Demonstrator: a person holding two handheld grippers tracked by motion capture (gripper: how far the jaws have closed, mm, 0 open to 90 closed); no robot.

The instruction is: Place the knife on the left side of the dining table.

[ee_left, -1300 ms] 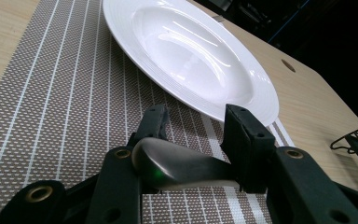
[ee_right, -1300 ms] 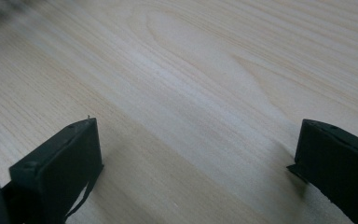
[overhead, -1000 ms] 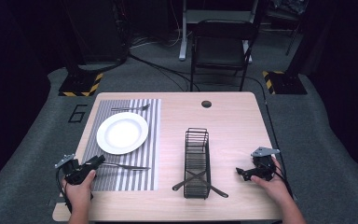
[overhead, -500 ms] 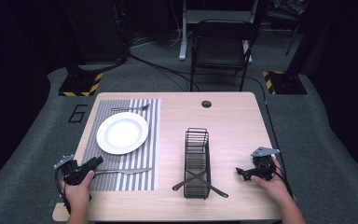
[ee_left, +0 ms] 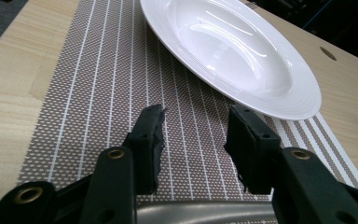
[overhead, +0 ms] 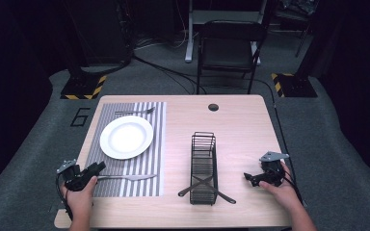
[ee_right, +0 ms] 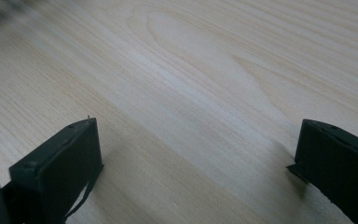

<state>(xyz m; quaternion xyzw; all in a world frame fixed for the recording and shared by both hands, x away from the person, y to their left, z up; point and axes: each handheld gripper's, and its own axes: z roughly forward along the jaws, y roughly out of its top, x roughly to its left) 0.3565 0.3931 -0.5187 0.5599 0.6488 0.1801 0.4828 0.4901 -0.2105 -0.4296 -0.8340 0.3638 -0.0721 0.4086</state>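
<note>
Our left gripper (overhead: 98,167) rests at the near left corner of the table (overhead: 241,125), its jaws having just been opening, and they now stand apart with the knife (overhead: 127,177) handle lying across beneath and behind the pads (ee_left: 150,135) rather than pinched. The knife lies flat on the near edge of the striped placemat (overhead: 139,166), blade pointing toward the middle of the table, just in front of the white plate (overhead: 126,136). We judge it stiff, fairly light and smooth steel, so it may slip or pivot if taken at one end; we would take it across the handle, where it is thicker, and close squarely. Lying flat, it leaves little room under it for the pads. Farther right stands the wire rack (overhead: 203,166), two utensils already crossed in it. Our right gripper (overhead: 250,178) waits beyond, jaws wide apart over bare wood.
</note>
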